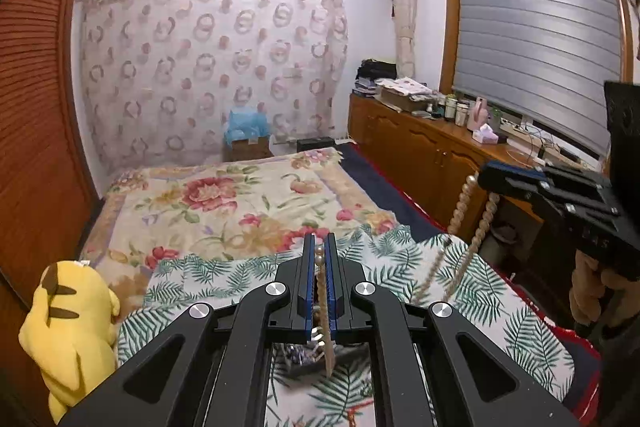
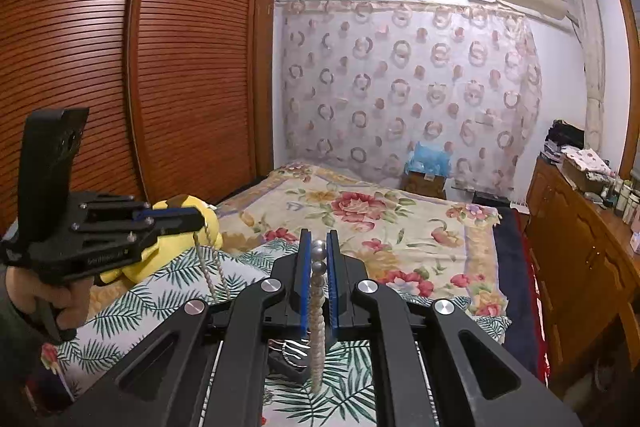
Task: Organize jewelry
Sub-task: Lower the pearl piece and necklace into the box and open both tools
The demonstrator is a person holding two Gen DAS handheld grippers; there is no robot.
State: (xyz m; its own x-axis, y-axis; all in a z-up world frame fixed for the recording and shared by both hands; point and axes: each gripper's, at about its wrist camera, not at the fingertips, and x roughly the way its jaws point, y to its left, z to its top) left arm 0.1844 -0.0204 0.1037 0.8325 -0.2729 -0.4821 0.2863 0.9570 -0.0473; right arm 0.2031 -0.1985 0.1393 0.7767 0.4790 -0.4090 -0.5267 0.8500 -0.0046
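My left gripper [image 1: 319, 247] is shut on a pearl necklace [image 1: 321, 291], which hangs down between its blue pads toward the bed. My right gripper [image 2: 319, 247] is shut on the same or another pearl strand [image 2: 318, 311]; I cannot tell which. In the left wrist view the right gripper [image 1: 486, 181] holds pearls [image 1: 460, 211] dangling in two strands. In the right wrist view the left gripper [image 2: 198, 217] holds pearls [image 2: 208, 267] hanging over the leaf cloth. A dark jewelry piece [image 2: 294, 351] lies under the grippers.
A leaf-print cloth [image 1: 500, 291] covers the near bed, a floral blanket [image 1: 224, 195] lies beyond. A yellow plush toy [image 1: 72, 327] sits at the left edge. A wooden cabinet [image 1: 420, 147] with clutter runs along the right; a slatted wardrobe [image 2: 120, 67] stands left.
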